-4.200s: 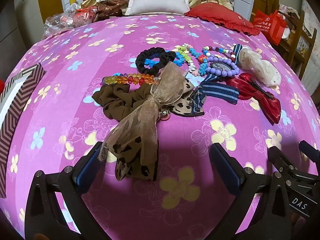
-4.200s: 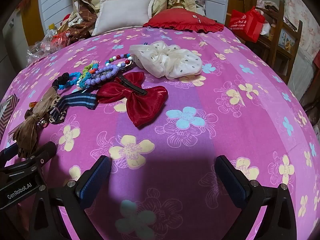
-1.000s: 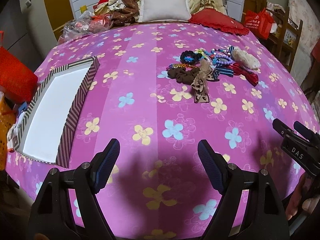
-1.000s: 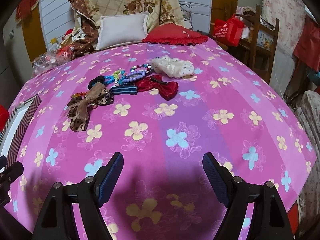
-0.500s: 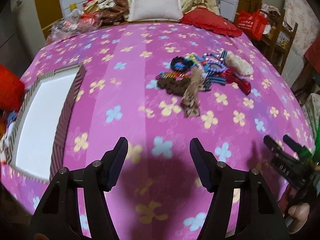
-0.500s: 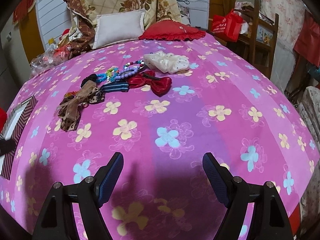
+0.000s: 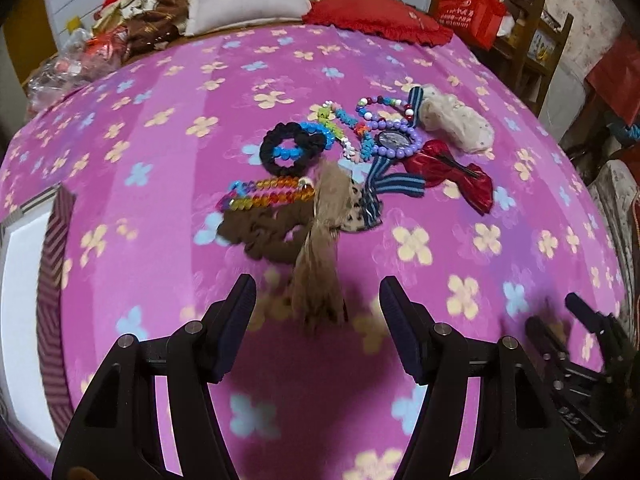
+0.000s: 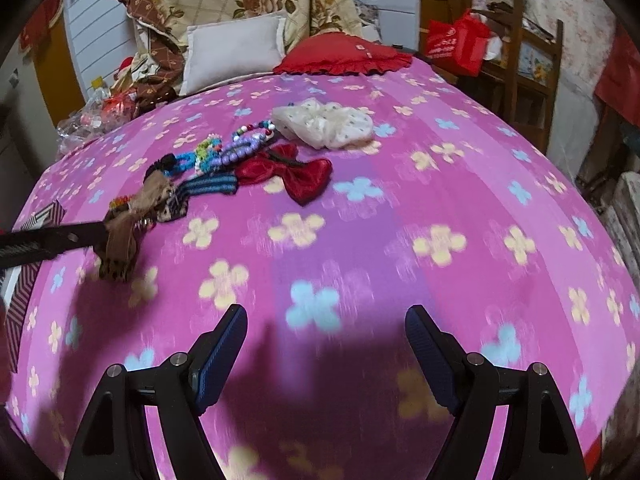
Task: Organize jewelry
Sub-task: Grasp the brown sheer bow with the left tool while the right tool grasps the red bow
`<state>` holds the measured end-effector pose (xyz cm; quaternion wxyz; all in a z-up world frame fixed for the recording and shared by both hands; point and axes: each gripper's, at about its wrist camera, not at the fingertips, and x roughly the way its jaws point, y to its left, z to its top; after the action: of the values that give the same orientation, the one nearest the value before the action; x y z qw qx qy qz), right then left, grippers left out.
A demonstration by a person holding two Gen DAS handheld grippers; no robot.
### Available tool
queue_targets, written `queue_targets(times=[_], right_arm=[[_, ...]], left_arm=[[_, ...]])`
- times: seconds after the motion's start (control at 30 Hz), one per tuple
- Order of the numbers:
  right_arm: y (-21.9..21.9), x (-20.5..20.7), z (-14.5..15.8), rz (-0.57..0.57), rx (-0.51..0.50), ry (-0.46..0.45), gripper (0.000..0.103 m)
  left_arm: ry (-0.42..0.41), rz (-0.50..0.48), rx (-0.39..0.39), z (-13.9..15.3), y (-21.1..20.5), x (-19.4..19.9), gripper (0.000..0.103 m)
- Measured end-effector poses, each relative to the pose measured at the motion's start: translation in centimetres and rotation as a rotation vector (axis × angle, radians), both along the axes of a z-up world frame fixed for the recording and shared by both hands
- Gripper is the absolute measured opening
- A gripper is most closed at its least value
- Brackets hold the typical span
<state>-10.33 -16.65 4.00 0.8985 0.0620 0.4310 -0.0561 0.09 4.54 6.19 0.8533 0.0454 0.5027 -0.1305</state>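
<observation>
A bed in a pink flowered sheet [image 7: 168,92] carries a striped-edged box [image 7: 52,248] at its left side and a heap of hair pieces and jewelry mid-bed: cream dotted scrunchie [image 8: 324,124], red bow [image 8: 296,174], brown scrunchie [image 7: 264,232], black scrunchie [image 7: 292,152], purple bead bracelet [image 7: 396,140]. The left gripper [image 7: 318,308] is spread wide, holding nothing, its fingers either side of the sheer leopard-print bow [image 7: 320,264]. The right gripper [image 8: 326,338] is wide open over bare sheet, empty

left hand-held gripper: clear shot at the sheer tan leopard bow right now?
Probably yes. The left hand-held gripper is open, empty, and aimed at the sheer tan bow, whose tail lies just ahead between its fingers. Nothing lies between them; only the bow's far end rests on the brown scrunchie.
</observation>
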Motion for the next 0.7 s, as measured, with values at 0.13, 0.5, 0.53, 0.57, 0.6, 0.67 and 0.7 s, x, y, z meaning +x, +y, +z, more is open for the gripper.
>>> queue_targets(times=[0.13,0.5,0.53,0.57,0.6,0.67,0.7], right_arm=[[-1.1,3.8,0.1,0.024,0.045,0.026,0.078],[-0.8,13.4,-0.7,0.155,-0.029,0.064,0.073],[-0.7,13.9,-0.9,0.163,-0.030,0.067,0.073],[-0.6,14.5,-1.1,0.172,-0.029,0.071,0.073],[-0.7,14.9,-1.3,0.174,-0.027,0.074,0.073],[-0.8,15.7,-1.7,0.178,-0.015,0.082,0.073],[-0.8,16.0,-1.9,0.175,-0.007,0.087,0.073]], left_arm=[[0.030,0.005,-0.007,-1.2,-0.3,2.2,0.064],[0.059,-0.016,-0.045,-2.7,-1.3,4.3,0.064],[0.060,-0.019,-0.045,-2.8,-1.4,4.4,0.064],[0.060,-0.021,-0.045,-2.9,-1.5,4.5,0.062],[0.062,-0.021,-0.046,-3.0,-1.5,4.6,0.059],[0.080,-0.022,-0.050,-3.4,-1.5,4.8,0.051],[0.084,-0.019,-0.051,-3.5,-1.5,4.9,0.050]])
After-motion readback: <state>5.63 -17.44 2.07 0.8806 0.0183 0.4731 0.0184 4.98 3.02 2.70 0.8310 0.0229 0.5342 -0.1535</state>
